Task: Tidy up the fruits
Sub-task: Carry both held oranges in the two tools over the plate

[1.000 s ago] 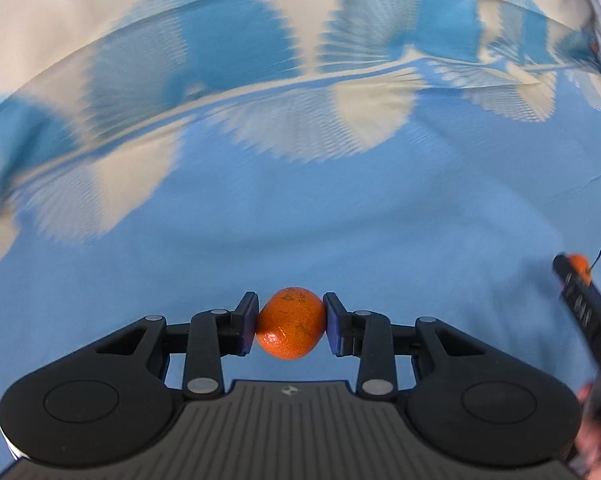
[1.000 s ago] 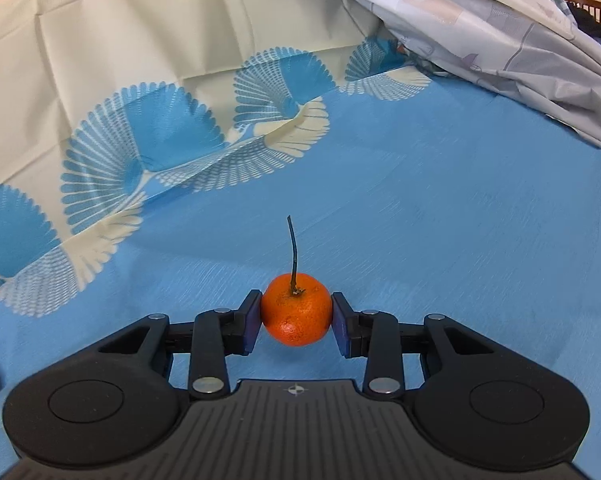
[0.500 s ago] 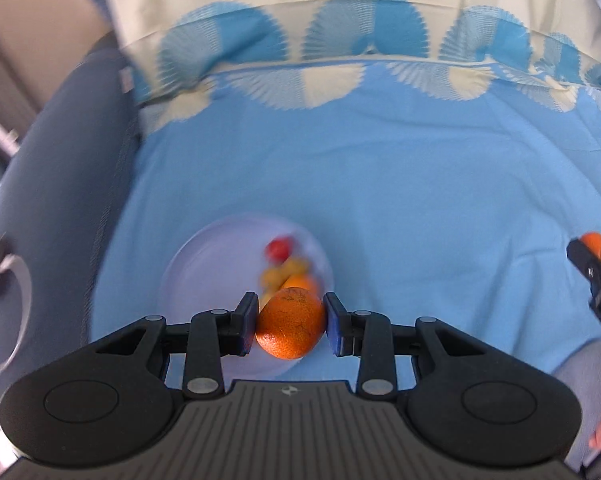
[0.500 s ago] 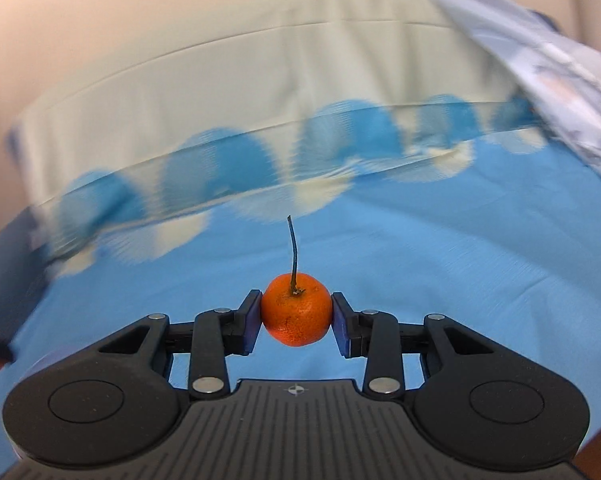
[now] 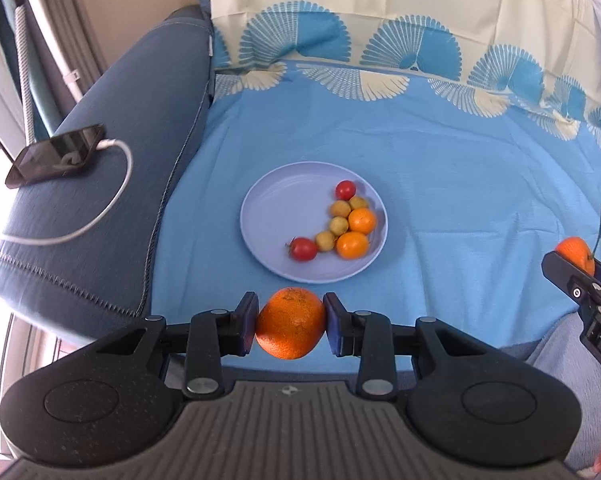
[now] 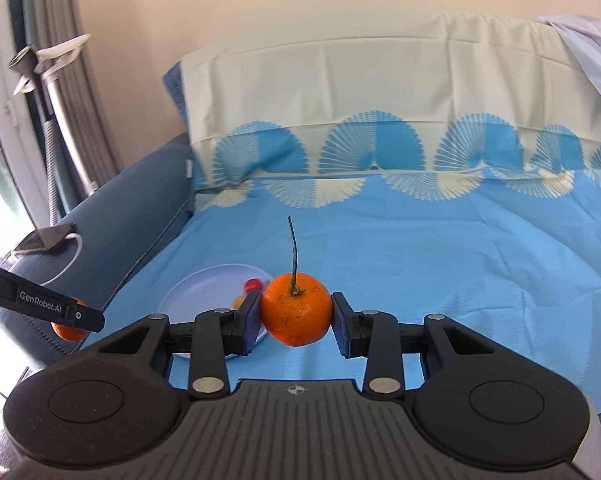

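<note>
Two oranges (image 5: 289, 328) (image 6: 296, 308) held aloft; plate (image 5: 268, 204) holds fruits.

Left wrist view: steeply down over left tongs (image 5: 289, 329) onto plate (image 5: 268, 208) ahead. Right wrist view: shallower, over right tongs (image 6: 296, 316). Shared: plate, blue sheet (image 6: 440, 248), armrest (image 5: 112, 152).

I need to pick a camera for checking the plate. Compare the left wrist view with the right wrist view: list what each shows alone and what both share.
Only the left wrist view shows the whole plate from above, with two red fruits, four small yellow ones and two small orange ones, all on its right side.

Only the right wrist view shows the wall behind the sofa, and the long stem on the right gripper's mandarin up close.

Both show the blue cloth, the phone on the armrest, and the left gripper shut on a stemless mandarin.
</note>
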`<state>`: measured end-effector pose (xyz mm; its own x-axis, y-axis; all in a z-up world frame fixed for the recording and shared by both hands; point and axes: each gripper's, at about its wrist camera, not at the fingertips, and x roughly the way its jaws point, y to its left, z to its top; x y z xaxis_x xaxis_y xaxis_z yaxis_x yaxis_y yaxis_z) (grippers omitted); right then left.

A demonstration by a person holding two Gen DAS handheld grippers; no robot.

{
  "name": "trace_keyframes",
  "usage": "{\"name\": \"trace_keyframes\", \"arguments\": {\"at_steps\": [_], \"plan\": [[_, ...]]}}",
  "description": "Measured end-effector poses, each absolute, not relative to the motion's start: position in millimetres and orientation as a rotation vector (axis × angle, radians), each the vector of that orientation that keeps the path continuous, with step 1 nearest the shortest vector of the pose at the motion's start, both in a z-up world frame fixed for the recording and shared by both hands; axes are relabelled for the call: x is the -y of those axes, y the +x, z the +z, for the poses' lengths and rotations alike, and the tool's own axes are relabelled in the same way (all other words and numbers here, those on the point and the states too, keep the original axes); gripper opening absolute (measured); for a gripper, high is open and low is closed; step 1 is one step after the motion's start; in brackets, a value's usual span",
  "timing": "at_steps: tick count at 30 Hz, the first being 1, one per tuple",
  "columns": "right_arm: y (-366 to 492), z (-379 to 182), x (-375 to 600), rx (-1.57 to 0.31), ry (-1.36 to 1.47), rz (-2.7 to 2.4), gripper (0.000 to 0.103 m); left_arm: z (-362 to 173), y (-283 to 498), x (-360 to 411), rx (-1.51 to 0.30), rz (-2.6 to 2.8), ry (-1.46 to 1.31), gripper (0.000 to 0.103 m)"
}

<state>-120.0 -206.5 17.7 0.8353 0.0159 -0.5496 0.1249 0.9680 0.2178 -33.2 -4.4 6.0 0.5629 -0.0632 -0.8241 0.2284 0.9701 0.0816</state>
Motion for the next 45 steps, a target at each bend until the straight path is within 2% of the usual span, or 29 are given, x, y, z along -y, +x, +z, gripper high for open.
{"name": "trace_keyframes", "arguments": {"at_steps": [20,45], "plan": [[-135.2,31.1,176.2,-0.577,0.189,-0.016,0.038,6.3,-54.7,-19.4,-0.934,-0.182,0.133,0.039],[-100.4,11.2,173.5,-0.644,0.173,-0.010,0.038,-7.8,-4.7,-19.8,-0.974,-0.169,0.109,0.039]]}}
